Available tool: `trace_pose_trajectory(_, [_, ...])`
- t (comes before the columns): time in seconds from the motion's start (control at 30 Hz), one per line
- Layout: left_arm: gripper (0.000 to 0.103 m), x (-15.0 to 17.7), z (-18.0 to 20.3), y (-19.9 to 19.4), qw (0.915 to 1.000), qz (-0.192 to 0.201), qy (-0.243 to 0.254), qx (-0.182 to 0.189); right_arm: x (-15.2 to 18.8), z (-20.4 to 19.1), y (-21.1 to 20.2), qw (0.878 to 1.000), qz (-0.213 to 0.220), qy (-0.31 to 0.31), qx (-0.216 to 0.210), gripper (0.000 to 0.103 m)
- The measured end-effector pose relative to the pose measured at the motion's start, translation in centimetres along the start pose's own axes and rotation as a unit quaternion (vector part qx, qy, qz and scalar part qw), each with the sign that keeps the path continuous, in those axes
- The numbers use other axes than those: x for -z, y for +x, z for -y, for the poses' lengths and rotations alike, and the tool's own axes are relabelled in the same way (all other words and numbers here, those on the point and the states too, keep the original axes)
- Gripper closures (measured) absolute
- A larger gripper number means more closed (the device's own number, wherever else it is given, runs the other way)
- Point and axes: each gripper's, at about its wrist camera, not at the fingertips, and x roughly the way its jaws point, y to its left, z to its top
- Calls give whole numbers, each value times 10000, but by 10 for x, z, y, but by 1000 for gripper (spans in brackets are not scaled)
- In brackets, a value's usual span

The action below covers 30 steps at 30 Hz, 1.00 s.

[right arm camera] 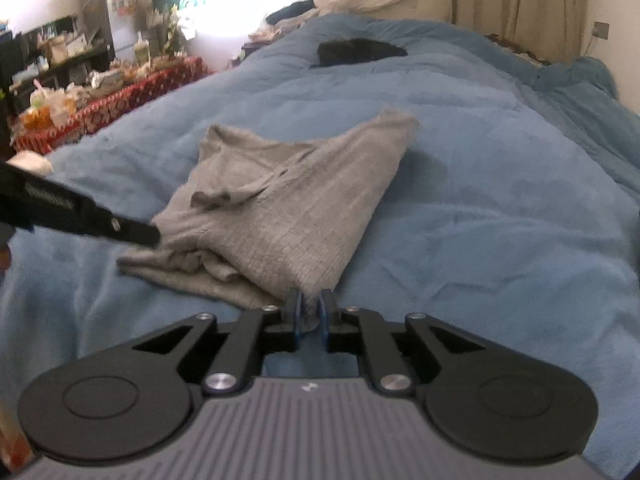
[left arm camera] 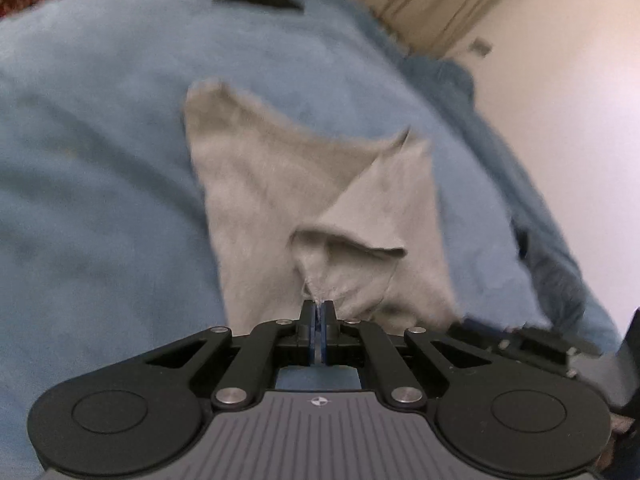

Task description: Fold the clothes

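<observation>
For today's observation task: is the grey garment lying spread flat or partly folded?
Partly folded: the grey garment has a corner turned over itself, with bunched layers at its near edge.

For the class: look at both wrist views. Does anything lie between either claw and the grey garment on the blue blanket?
Nothing visible does. The left claw is already shut on a bunched bit of the grey garment, and the right claw has the garment's near corner between its fingers. A dark item lies far off on the blue blanket, clear of both.
</observation>
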Motion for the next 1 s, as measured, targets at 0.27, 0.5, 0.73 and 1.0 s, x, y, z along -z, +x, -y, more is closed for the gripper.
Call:
trace_pose_trajectory(0.27, [78,-8,18,-17,9956,521,759,-145,-5,5,-11,9998,132,125,-80,92])
trace_pose_trajectory(0.5, [71,-25,44,4,9730,568,2180,-500,-19,19,-7,9994,206,282,-52,90])
trace_pose_trajectory(0.73, [62,-28,54,33,9402,522,3220,-975,-33,41,3,9977,266,627,-52,90])
trace_pose_trajectory(1.0, [61,-27,66,51,9218,489,3737,-905,-49,48,24,9970,306,701,-83,89])
